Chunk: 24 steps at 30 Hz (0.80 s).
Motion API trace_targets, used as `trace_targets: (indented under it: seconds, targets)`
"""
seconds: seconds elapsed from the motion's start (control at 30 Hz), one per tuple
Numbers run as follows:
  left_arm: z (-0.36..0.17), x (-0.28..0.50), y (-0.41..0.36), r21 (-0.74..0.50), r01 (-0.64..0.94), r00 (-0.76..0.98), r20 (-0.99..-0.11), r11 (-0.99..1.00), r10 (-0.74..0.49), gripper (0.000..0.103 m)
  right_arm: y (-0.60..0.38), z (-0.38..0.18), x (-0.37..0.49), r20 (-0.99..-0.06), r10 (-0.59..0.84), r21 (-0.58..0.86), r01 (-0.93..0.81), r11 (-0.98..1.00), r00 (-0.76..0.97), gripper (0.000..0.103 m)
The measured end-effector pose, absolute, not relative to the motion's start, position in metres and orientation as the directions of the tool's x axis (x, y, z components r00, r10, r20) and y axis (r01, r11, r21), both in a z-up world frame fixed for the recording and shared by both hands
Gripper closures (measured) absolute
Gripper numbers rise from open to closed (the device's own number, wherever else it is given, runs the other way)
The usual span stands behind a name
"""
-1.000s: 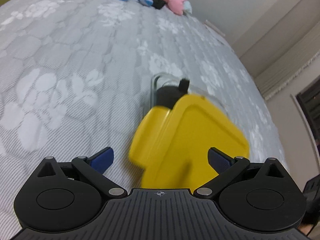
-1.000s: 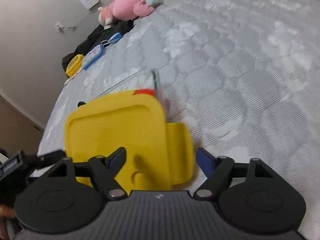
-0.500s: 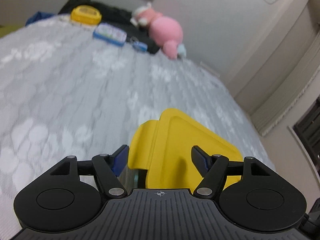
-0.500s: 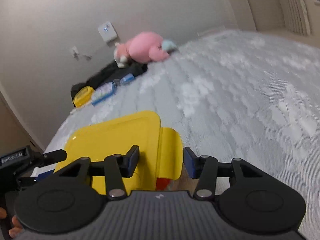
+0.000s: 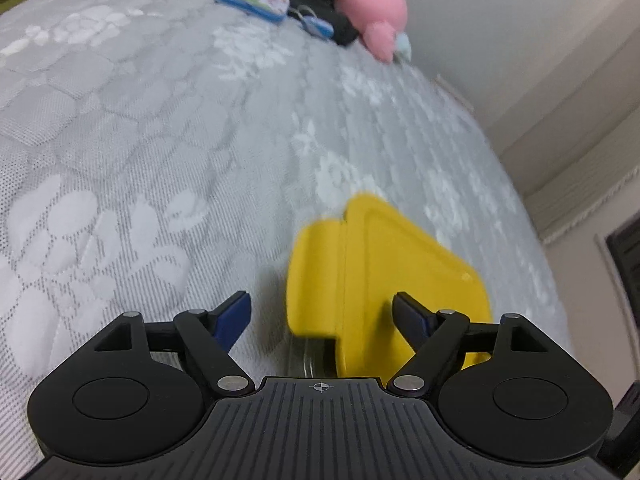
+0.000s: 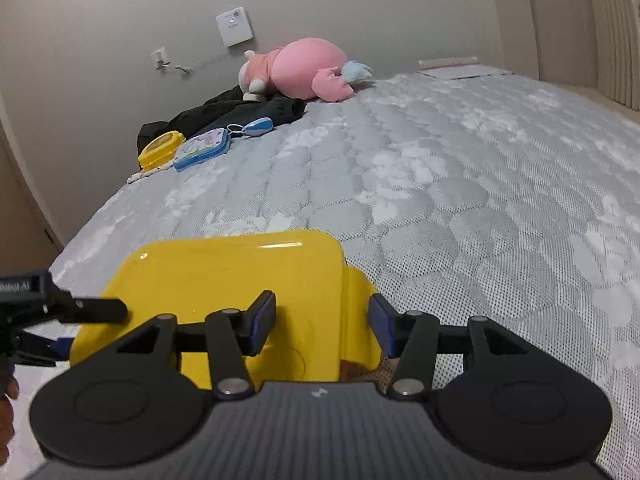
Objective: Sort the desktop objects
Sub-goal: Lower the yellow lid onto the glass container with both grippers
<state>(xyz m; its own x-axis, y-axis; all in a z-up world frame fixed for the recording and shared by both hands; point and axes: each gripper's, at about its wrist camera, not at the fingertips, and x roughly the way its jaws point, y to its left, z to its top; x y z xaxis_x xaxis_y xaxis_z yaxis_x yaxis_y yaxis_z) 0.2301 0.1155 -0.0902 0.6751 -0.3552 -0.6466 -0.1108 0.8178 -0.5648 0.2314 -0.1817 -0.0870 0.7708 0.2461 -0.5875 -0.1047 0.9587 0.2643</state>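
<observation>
A clear storage box with a yellow lid [image 5: 400, 272] sits on the grey quilted mattress [image 5: 140, 140]. The lid is down on the box and its side flap hangs down in the left wrist view. My left gripper [image 5: 322, 312] is open, its fingers astride the lid's left flap. In the right wrist view the same yellow lid [image 6: 240, 276] lies just ahead. My right gripper [image 6: 322, 322] is open around the lid's right flap [image 6: 360, 320]. The left gripper [image 6: 60, 312] shows at the lid's far side there.
At the mattress's far end lie a pink plush toy [image 6: 300, 68], black clothing [image 6: 240, 112], a blue patterned case [image 6: 204, 148], a small yellow box [image 6: 160, 150] and a blue keyring item [image 6: 256, 126]. A wall stands behind them.
The lid went from raised over the open box to lying flat on it. Both grippers closed in on the side flaps; the left gripper has since widened again and its view tilted downward.
</observation>
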Motion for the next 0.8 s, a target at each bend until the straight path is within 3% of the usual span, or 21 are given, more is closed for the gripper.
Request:
trace_targets:
  seconds: [0.1, 0.17, 0.37, 0.53, 0.57, 0.63, 0.7, 0.8]
  targets:
    - [-0.092, 0.238, 0.125, -0.6, -0.12, 0.7, -0.616, 0.791, -0.362, 0.016, -0.181, -0.087, 0.235, -0.58, 0.258, 0.274, -0.114, 0.955, 0.772, 0.048]
    - [-0.094, 0.244, 0.125, -0.577, -0.13, 0.678, -0.645, 0.806, -0.352, 0.016, -0.178, -0.086, 0.235, -0.574, 0.273, 0.262, -0.143, 0.954, 0.772, 0.048]
    - [-0.102, 0.25, 0.124, -0.539, -0.129, 0.635, -0.689, 0.833, -0.348, 0.004, -0.167, -0.083, 0.233, -0.575, 0.183, 0.121, -0.139, 0.983, 0.798, 0.048]
    - [-0.108, 0.251, 0.123, -0.553, -0.121, 0.636, -0.681, 0.824, -0.364, 0.003, -0.182, -0.08, 0.231, -0.552, 0.165, 0.185, -0.072, 0.98, 0.817, 0.049]
    - [-0.108, 0.251, 0.122, -0.553, -0.116, 0.638, -0.678, 0.825, -0.365, 0.003, -0.184, -0.078, 0.229, -0.542, 0.17, 0.206, -0.066, 0.976, 0.823, 0.051]
    - [-0.106, 0.25, 0.122, -0.555, -0.105, 0.643, -0.671, 0.825, -0.37, 0.004, -0.187, -0.073, 0.227, -0.531, 0.171, 0.224, -0.057, 0.973, 0.83, 0.068]
    - [-0.099, 0.246, 0.124, -0.577, -0.08, 0.654, -0.646, 0.813, -0.394, 0.016, -0.188, -0.069, 0.224, -0.521, 0.179, 0.232, -0.063, 0.971, 0.834, 0.092]
    - [-0.087, 0.24, 0.127, -0.607, -0.042, 0.669, -0.607, 0.794, -0.429, 0.019, -0.187, -0.061, 0.217, -0.484, 0.279, 0.298, -0.144, 0.944, 0.83, 0.092]
